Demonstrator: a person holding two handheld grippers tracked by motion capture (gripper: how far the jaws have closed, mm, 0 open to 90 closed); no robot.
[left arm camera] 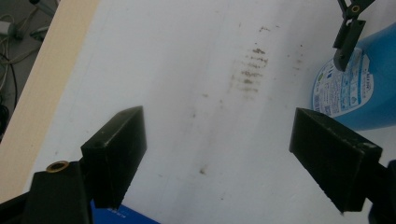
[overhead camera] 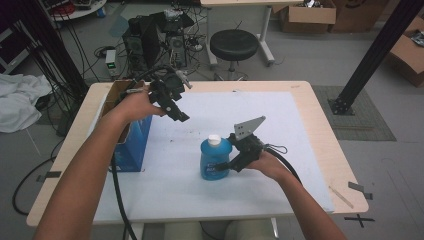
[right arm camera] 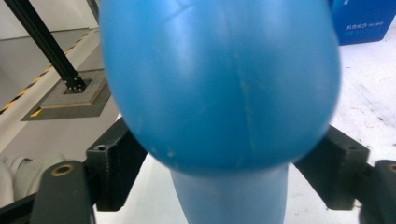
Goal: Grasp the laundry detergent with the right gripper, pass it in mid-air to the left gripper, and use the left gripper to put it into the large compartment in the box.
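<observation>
A blue bottle [overhead camera: 215, 159] with a white cap stands upright on the white mat [overhead camera: 290, 130], near the middle of the table. My right gripper [overhead camera: 222, 167] comes at it from the right, low on its body. In the right gripper view the bottle [right arm camera: 219, 84] sits between the two black jaws, and both pads touch its sides. My left gripper [overhead camera: 180, 116] hovers above the mat at the back left, jaws wide apart with nothing between them [left arm camera: 219, 149]. Its view looks down on the mat and catches the bottle's label [left arm camera: 345, 88] at the right.
An open blue carton [overhead camera: 131, 142] stands at the table's left edge, just under my left forearm. The mat carries some dark smudges [left arm camera: 250, 70]. Beyond the table are a black stool [overhead camera: 234, 44], computer towers [overhead camera: 150, 42] and cables on the floor.
</observation>
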